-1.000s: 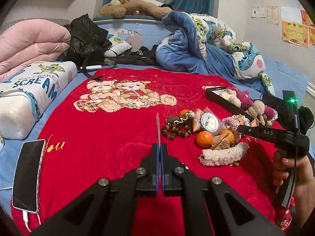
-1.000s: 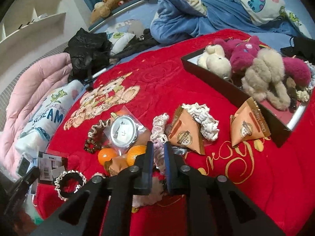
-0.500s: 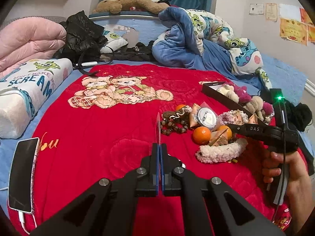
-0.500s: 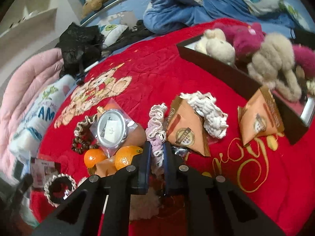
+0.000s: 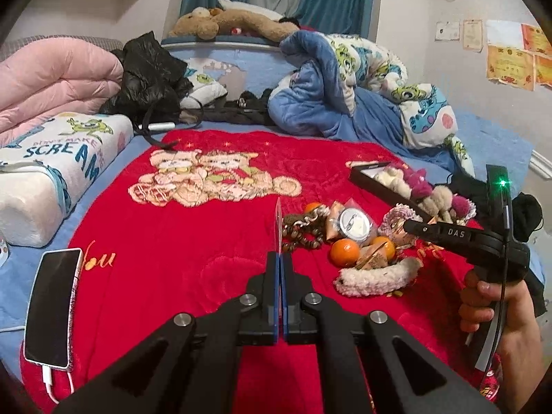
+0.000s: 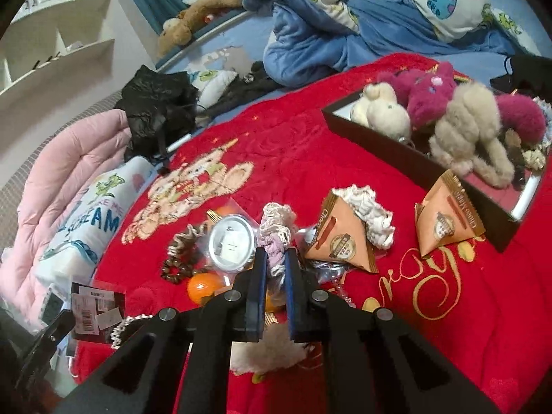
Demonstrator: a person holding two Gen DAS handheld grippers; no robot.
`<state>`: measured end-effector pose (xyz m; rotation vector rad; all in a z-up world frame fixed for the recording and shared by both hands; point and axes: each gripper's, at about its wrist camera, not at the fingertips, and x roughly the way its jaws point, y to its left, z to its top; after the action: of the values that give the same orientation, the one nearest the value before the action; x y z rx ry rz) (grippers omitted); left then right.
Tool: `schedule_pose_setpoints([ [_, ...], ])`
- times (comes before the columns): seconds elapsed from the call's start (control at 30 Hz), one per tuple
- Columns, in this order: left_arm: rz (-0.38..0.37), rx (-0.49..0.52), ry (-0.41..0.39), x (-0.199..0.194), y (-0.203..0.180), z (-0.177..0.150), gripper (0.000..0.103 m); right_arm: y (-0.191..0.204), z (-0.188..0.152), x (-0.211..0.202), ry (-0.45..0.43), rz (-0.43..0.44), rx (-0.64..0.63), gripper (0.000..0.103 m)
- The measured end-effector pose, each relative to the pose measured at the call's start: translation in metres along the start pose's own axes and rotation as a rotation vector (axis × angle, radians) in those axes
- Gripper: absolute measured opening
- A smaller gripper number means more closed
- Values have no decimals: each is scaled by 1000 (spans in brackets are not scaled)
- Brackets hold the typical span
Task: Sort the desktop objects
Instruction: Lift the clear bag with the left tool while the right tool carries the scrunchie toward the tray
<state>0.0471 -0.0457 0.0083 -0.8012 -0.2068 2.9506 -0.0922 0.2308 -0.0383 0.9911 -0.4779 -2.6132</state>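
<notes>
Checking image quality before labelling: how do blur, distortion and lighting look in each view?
Left wrist view: sharp, fisheye bends the bed edges, dark corners, green indicator light flares slightly. Right wrist view: softer, fluffy plush toys slightly blurred, strong tilt and curvature, even indoor light.

In the right wrist view, the right gripper [image 6: 275, 269] covers the lower part of the pink-and-cream scrunchie [image 6: 276, 231] and most of an orange [image 6: 203, 286]. At lower left, the labelled box [image 6: 96, 310] has print too small to read. The black tray [image 6: 396, 151] runs off the right edge.
</notes>
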Motion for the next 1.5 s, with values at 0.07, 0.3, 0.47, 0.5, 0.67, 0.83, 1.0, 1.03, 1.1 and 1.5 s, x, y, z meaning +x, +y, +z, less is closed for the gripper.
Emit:
schedule_pose_setpoints([
  [0.07,-5,8,-18,-7,-3,0,1,1,0,-6,-10,17,0,10],
  [0.3,-23,28,-38,-21,-24,-2,1,-6,2,-23,-37,38,20,10],
  [0.47,-68,48,-42,-22,-52,-4,1,-16,2,-34,-41,40,40,10],
  [0.5,-89,60,-45,-23,-61,-5,1,-18,1,-38,-44,40,45,10],
  [0.67,-173,97,-69,-27,-93,-8,1,-33,1,-60,-70,28,48,10],
  [0.83,-245,124,-45,-22,-131,-13,1,-63,0,-90,-106,-2,82,10],
  [1.0,-297,137,-21,-15,-170,-18,1,-96,-4,-120,-139,-32,105,10],
  [1.03,-316,143,-10,-13,-184,-19,1,-103,-5,-126,-144,-40,110,10],
  [1.1,-335,157,-7,-13,-207,-18,1,-118,-9,-138,-154,-57,123,10],
  [1.5,-460,217,10,-18,-289,-23,1,-162,-23,-190,-227,-67,195,10],
])
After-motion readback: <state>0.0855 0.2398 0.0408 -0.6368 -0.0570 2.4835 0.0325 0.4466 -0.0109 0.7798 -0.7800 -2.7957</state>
